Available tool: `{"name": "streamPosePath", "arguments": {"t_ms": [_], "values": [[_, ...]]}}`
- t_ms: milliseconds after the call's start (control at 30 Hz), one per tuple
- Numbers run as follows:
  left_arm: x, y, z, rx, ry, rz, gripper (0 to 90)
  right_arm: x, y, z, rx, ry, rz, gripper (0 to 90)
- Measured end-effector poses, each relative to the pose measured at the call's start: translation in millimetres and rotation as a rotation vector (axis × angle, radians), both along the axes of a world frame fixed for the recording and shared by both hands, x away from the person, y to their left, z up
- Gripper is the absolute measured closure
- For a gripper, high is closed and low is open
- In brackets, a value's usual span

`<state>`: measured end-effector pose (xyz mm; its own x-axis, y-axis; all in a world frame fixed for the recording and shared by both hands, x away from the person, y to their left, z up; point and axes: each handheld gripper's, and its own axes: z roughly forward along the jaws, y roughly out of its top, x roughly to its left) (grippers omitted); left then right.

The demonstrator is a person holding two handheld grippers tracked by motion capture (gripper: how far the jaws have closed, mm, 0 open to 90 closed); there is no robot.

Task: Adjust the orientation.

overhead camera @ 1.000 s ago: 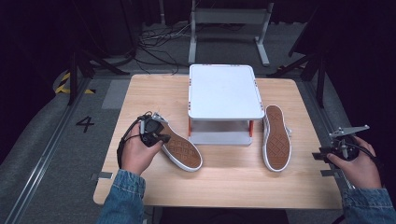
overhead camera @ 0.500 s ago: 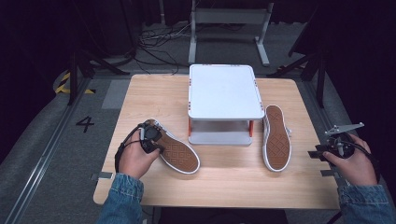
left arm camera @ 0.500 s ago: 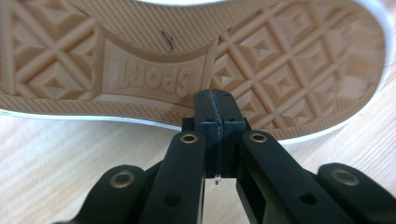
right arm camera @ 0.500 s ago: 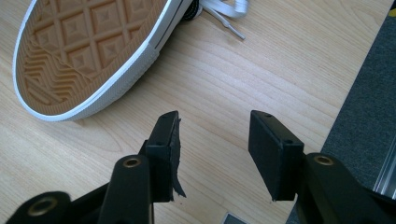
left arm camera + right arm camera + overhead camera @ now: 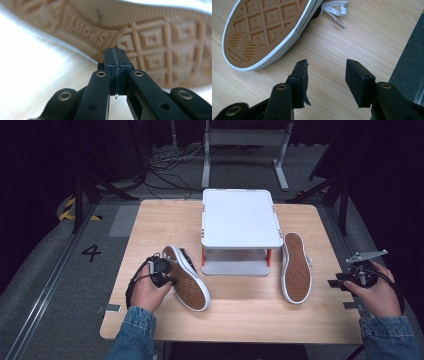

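Two sneakers lie on their sides on the wooden table point(image 5: 240, 315), their tan soles facing up. The left shoe point(image 5: 187, 280) lies slantwise in front of the left leg of a white stand point(image 5: 240, 217). My left gripper point(image 5: 169, 279) sits at that shoe's left rim, and in the left gripper view its jaws are shut pad to pad point(image 5: 115, 53) right against the sole point(image 5: 160, 35). The right shoe point(image 5: 296, 267) lies beside the stand's right leg. My right gripper point(image 5: 335, 283) hovers open at the table's right edge, with nothing between its fingers point(image 5: 327, 67). The shoe's sole point(image 5: 262, 27) lies ahead of it.
The white stand has a flat top and a lower shelf point(image 5: 235, 267) between red legs. A white lace point(image 5: 335, 7) trails from the right shoe. Grey floor point(image 5: 412, 62) starts just past the table's right edge. Bare wood stretches along the front of the table.
My left hand has sunk a little towards the table beside the left shoe. The right hand has stayed about where it was.
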<state>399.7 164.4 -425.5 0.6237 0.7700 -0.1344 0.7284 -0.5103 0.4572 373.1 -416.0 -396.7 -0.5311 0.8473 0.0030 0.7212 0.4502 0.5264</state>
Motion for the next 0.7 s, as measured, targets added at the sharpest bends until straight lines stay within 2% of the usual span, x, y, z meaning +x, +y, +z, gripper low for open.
{"name": "streamPosePath", "arguments": {"t_ms": [33,100,167,233,300,367,433,467,500,533,567,600,700], "values": [[1.8,-3.8,-0.2,-0.002,0.0,-0.012,89.9,0.2,0.4,-0.3,-0.001,0.001,0.002,54.2],[2.8,-11.4,2.0,0.043,-0.01,-0.02,89.8,0.5,1.0,-0.9,-0.004,0.002,0.006,54.1],[2.3,-10.6,2.8,0.05,-0.003,-0.02,89.1,0.6,1.0,-1.6,-0.005,0.003,0.006,54.1],[2.3,-2.7,3.9,0.018,0.001,-0.001,85.3,0.7,0.2,-2.1,-0.003,0.006,0.002,53.9],[1.3,-0.2,6.7,0.012,-0.013,0.015,84.7,0.6,-0.2,-1.9,-0.005,0.005,0.0,53.9],[-1.6,2.9,18.2,-0.019,-0.049,0.024,84.7,0.2,-0.9,-1.2,-0.005,0.0,0.002,53.9],[-4.9,0.9,30.9,-0.054,-0.084,0.015,85.6,-1.4,-1.5,0.6,-0.005,-0.005,-0.003,53.9],[-6.0,-4.6,40.4,-0.081,-0.103,-0.017,86.1,-1.9,-1.4,0.6,-0.005,-0.005,-0.004,53.9],[-6.0,-4.6,40.4,-0.081,-0.103,-0.017,86.3,-1.9,-1.4,0.6,-0.005,-0.005,-0.004,53.9],[-5.9,-11.6,46.7,-0.108,-0.108,-0.045,86.3,-2.4,-1.5,0.4,-0.008,-0.008,-0.003,54.0],[-5.2,-15.8,49.0,-0.114,-0.106,-0.059,86.8,-3.8,-1.6,-0.5,-0.007,-0.003,-0.005,53.8],[-3.8,-21.9,50.8,-0.109,-0.11,-0.071,86.8,-4.4,-2.0,-1.1,-0.009,-0.003,-0.004,53.8],[4.0,-36.7,49.5,-0.06,-0.109,-0.097,86.7,-9.1,-4.4,-2.4,-0.011,0.005,-0.013,53.7]]}}
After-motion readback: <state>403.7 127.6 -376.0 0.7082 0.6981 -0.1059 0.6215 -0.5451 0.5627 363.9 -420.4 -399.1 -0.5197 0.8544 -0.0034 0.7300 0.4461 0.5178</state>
